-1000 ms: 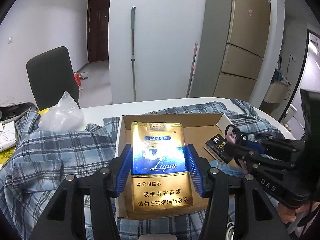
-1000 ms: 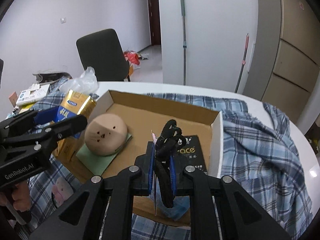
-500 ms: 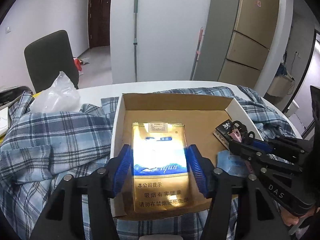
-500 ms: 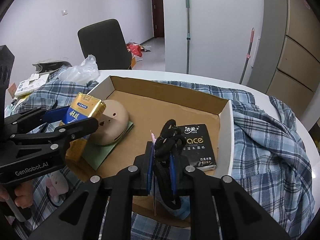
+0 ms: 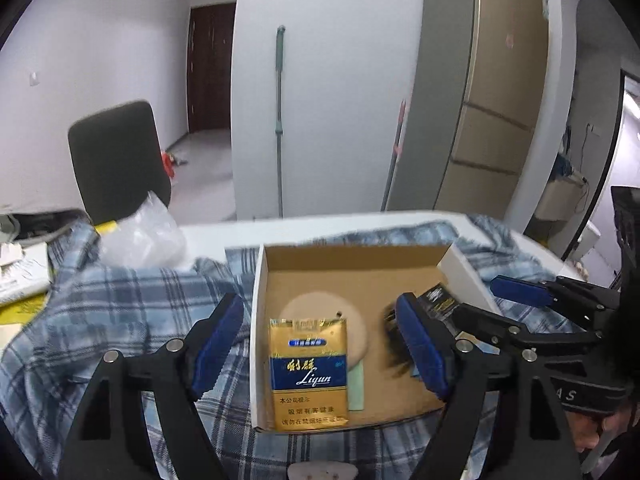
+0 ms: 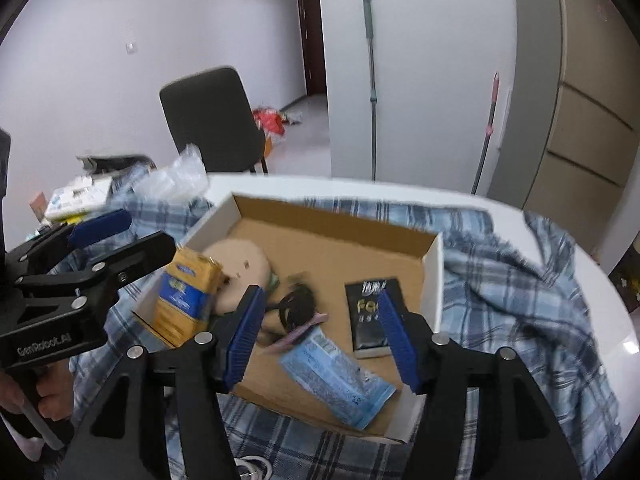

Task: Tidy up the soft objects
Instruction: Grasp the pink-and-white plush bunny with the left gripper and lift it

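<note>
We are finding both grippers, left (image 5: 320, 344) and right (image 6: 322, 336), just opening, empty, releasing pack (image 5: 307, 372) and ties (image 6: 298, 308) into box (image 6: 434, 256).

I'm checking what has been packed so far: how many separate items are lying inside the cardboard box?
5: gold pack at the left wall, beige round cushion behind it, black hair ties in the middle, black tissue pack right, blue packet in front. More may be hidden.

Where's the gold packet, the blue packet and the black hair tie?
gold packet (image 5: 307, 376), left wrist view, blue label band
blue packet (image 6: 336, 376), right wrist view, middle of wrapper
black hair tie (image 6: 297, 306), right wrist view, its loop
</note>
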Tool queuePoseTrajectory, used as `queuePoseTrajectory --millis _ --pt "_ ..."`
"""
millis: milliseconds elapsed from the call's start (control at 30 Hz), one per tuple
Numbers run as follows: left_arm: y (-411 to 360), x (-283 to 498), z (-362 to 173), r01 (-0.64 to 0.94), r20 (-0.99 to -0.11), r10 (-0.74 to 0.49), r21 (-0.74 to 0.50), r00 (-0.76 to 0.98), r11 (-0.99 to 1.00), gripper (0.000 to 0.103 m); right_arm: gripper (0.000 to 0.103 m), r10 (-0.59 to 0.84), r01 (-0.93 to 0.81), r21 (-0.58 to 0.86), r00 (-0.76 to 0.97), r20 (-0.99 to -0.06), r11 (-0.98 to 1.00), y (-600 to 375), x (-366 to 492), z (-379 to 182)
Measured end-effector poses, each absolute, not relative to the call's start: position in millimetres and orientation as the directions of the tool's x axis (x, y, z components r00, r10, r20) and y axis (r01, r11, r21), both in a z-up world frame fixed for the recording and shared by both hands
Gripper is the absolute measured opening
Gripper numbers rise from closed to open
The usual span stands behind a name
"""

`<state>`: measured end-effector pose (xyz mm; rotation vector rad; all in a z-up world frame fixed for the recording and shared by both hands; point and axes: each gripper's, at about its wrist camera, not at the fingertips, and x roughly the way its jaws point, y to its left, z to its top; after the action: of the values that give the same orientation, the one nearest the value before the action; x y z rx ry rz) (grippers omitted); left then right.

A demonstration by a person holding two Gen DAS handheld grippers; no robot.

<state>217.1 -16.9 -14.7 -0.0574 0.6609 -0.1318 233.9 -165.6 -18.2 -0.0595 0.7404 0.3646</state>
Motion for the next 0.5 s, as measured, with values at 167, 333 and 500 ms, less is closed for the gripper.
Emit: queuePoseTrajectory --millis 167,333,500 --pt "-14.6 191.0 20.1 0.117 -0.542 -0.156 -0.106 0.826 0.987 0.081 0.059 0.323 -0.362 0.068 0.711 -0.625 0.93 -170.2 210.7 14.1" --pt "-11.0 156.2 48.2 0.126 -0.48 -0.153 -0.088 0.864 0.988 0.081 0.059 0.34 -0.382 0.056 0.736 -0.586 0.922 -173.1 177.5 33.6" --pt "-7.2 116.2 61.3 0.139 -0.436 -0.158 -0.075 0.886 0.987 0.081 0.059 0.362 -0.402 0.056 0.746 -0.559 0.914 -175.1 147.5 38.0"
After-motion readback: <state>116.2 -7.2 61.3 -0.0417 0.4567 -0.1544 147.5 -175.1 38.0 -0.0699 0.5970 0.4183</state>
